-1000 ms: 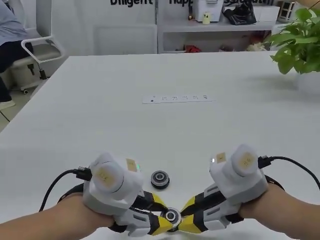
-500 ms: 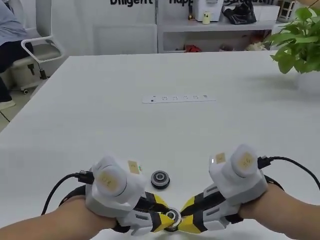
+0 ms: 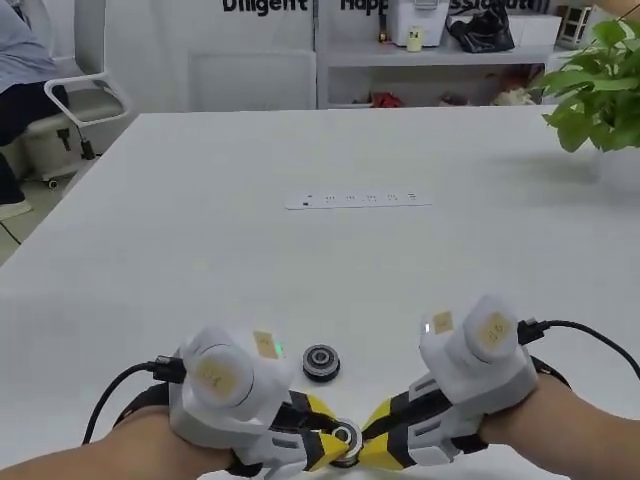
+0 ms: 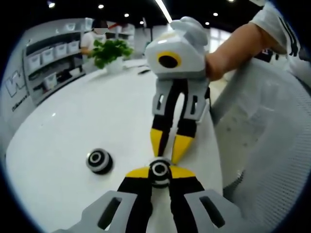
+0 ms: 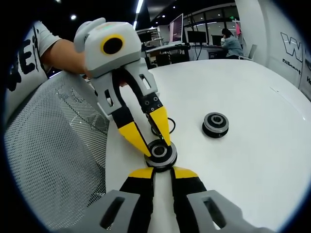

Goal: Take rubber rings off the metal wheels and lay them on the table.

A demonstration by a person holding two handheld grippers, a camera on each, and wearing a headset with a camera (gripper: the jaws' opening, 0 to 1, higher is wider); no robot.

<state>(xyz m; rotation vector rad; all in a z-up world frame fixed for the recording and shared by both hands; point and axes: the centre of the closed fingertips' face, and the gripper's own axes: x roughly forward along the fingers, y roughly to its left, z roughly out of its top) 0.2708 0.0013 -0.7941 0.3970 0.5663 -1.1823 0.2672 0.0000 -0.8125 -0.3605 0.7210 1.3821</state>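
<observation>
Status: held wheel (image 3: 344, 435) pinched from both sides

Table (image 3: 400, 270) carries a spare wheel (image 3: 320, 361), ring on, just beyond. Left gripper (image 3: 322, 441) clamps the held wheel at the table's near edge. Right gripper (image 3: 368, 441) nips its rim, apparently on the rubber ring (image 5: 148, 156). Judged: metal stiff, ring soft and stretchy; take its outer edge, peel.

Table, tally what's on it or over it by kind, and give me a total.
Metal wheels: 2 (held wheel, loose wheel)
Grippers: 2 (left gripper, right gripper)
Power strip: 1
Plant: 1
Total: 6
</observation>
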